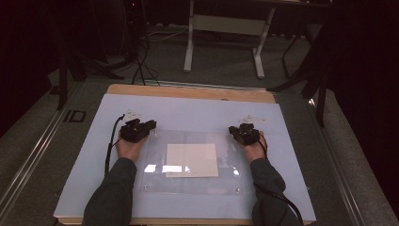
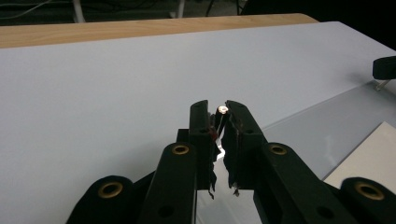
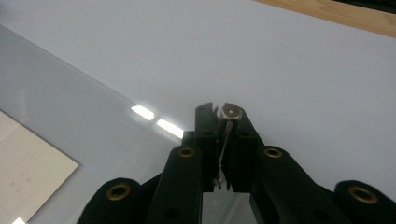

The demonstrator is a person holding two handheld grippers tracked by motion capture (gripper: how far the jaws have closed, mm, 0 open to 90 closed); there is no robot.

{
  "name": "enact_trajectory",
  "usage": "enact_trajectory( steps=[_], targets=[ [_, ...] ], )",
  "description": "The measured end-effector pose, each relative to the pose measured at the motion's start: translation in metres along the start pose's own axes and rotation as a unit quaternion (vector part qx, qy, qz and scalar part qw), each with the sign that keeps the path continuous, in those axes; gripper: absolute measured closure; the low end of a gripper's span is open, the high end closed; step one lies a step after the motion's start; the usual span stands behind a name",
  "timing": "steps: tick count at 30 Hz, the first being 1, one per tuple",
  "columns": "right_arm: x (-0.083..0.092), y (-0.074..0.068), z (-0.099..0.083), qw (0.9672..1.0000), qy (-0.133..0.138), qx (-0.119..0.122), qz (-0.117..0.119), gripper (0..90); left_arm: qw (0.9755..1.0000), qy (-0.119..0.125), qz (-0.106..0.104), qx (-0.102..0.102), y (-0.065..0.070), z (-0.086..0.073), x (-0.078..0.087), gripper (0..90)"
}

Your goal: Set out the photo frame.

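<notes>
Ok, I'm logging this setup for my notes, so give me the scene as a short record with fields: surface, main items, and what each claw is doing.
surface: pale blue sheet over a wooden table
main item: clear plastic sheet lying flat, small metal studs at its corners
under or on it: cream paper square, centred
left claw: at the clear sheet's far left corner, jaws closed on that corner with a metal stud at the tips
right claw: at the far right corner, jaws closed on it, a stud at the tips
hands: one on each claw, forearms in grey sleeves
</notes>
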State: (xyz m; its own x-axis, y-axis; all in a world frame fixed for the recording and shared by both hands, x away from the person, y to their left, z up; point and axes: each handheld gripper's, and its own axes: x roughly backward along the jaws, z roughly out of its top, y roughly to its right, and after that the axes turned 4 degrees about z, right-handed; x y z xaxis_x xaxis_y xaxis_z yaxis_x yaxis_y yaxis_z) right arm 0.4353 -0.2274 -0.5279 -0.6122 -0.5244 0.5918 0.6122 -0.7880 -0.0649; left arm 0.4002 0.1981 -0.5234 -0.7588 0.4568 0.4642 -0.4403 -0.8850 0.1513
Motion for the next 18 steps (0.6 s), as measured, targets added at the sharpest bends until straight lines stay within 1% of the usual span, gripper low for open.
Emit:
enact_trajectory(
  steps=[2, 4, 5, 6, 7, 9, 10, 12, 13, 16, 18],
  targets=[
    [0.000, 0.000, 0.000, 1.0000, -0.001, 0.000, 0.001, 84.7, 1.0000, -0.002, 0.002, -0.003, 0.001, 0.000, 0.000, 82.6],
    [0.002, 0.001, 0.000, 1.0000, 0.006, 0.001, 0.001, 82.1, 1.0000, -0.002, 0.004, -0.001, 0.001, 0.000, 0.000, 82.6],
    [0.005, 0.001, 0.000, 0.9998, 0.019, -0.004, 0.006, 78.3, 1.0000, -0.002, 0.003, -0.001, 0.000, 0.000, 0.001, 82.6],
    [0.008, 0.003, 0.000, 0.9994, 0.031, -0.009, 0.012, 77.7, 1.0000, -0.002, 0.003, 0.000, 0.001, 0.000, 0.000, 82.6],
    [0.011, 0.004, 0.001, 0.9991, 0.039, -0.012, 0.014, 78.2, 1.0000, -0.002, 0.004, 0.000, 0.001, 0.000, 0.000, 82.6],
    [0.014, 0.004, 0.001, 0.9990, 0.042, -0.011, 0.013, 78.4, 1.0000, -0.002, 0.003, 0.001, 0.000, 0.000, 0.000, 82.6],
    [0.018, 0.004, 0.003, 0.9989, 0.044, -0.001, 0.014, 81.4, 1.0000, -0.001, 0.002, 0.001, 0.000, 0.000, 0.000, 82.6],
    [0.019, 0.002, 0.003, 0.9991, 0.039, 0.007, 0.015, 83.2, 1.0000, -0.001, 0.003, 0.002, 0.000, 0.000, 0.000, 82.6],
    [0.018, 0.002, 0.003, 0.9992, 0.038, 0.007, 0.013, 83.0, 1.0000, 0.000, 0.003, 0.003, 0.000, 0.000, 0.000, 82.5],
    [0.019, 0.003, -0.001, 0.9990, 0.043, -0.005, 0.015, 81.8, 1.0000, 0.000, 0.003, 0.004, 0.000, 0.000, 0.000, 82.5],
    [0.020, 0.002, -0.003, 0.9987, 0.048, -0.007, 0.015, 83.4, 1.0000, 0.000, 0.003, 0.003, 0.000, 0.000, 0.000, 82.5]
  ],
)
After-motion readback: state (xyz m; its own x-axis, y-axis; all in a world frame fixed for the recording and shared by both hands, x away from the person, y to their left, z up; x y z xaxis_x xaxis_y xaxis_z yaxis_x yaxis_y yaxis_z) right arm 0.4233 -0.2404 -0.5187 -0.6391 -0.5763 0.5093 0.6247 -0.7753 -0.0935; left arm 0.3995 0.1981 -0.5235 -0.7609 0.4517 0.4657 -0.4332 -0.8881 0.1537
